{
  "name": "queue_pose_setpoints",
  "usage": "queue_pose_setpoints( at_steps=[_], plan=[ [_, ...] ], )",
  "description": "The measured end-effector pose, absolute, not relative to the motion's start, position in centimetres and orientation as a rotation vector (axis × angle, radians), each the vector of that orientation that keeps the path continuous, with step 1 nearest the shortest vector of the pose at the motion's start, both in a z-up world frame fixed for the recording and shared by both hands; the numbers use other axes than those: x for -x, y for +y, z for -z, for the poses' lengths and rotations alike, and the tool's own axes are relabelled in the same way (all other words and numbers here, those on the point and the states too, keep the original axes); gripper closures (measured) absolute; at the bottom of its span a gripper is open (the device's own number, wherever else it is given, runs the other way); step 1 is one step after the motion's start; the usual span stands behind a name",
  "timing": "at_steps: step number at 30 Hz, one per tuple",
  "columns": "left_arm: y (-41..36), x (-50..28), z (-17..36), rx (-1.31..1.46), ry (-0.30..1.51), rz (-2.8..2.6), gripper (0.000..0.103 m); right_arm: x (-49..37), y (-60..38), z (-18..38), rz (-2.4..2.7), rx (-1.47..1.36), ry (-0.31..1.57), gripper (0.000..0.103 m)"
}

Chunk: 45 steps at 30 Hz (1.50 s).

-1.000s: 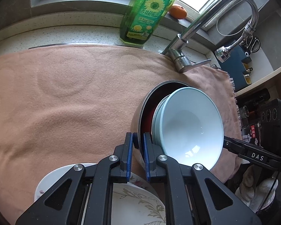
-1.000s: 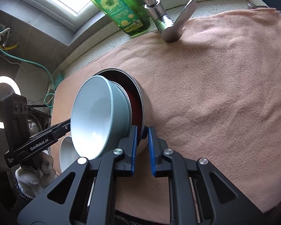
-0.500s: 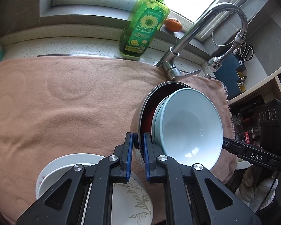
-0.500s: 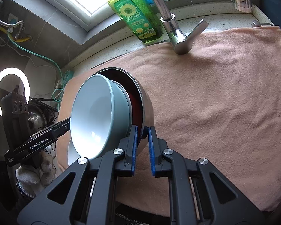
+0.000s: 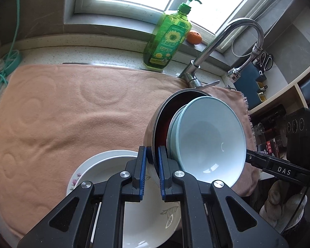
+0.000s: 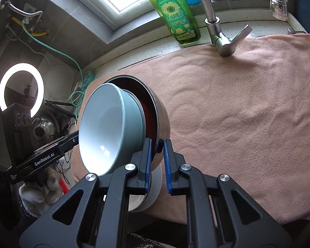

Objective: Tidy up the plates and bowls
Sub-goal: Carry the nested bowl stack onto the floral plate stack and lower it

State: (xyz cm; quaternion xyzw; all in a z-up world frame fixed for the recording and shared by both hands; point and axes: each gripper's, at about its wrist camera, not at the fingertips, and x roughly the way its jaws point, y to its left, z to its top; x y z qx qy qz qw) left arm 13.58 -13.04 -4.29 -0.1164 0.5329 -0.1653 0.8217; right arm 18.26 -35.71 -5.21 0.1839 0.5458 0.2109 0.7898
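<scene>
A peach towel (image 5: 76, 111) covers the surface below a window. On it, near the front edge, sits a stack of white plates (image 5: 105, 165) with a flower pattern. Both tongs clamp opposite rims of a steel pot (image 6: 161, 115) held tilted above the towel: the left tongs (image 5: 153, 155) and the right tongs (image 6: 156, 144) are each closed on its wall. Two pale blue bowls (image 5: 210, 138) nest inside the pot. Behind stand a chrome tap (image 5: 223, 43), a green soap bottle (image 5: 167, 41) and, on the sill, an orange (image 5: 193, 37).
</scene>
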Motion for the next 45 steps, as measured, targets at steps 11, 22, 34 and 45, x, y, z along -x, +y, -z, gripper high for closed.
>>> queue_pose_setpoints(
  at_steps=[11, 22, 34, 45],
  plan=[
    [-9.1, -10.4, 4.7, 0.26, 1.157, 0.347, 0.094, -14.7, -31.8, 6.2, -0.462, -0.394, 1.209, 0.091],
    [-7.1, -8.4, 5.9, 0.263, 1.187, 0.327, 0.094, -12.9, -29.7, 8.2, -0.458, -0.397, 1.262, 0.091],
    [-6.0, -7.6, 6.9, 0.282, 1.209, 0.31, 0.094, -12.6, -28.4, 9.0, -0.46, -0.388, 1.288, 0.091],
    [-5.6, -7.5, 7.3, 0.283, 1.218, 0.308, 0.094, -12.6, -27.7, 9.1, -0.456, -0.375, 1.287, 0.091]
  ],
)
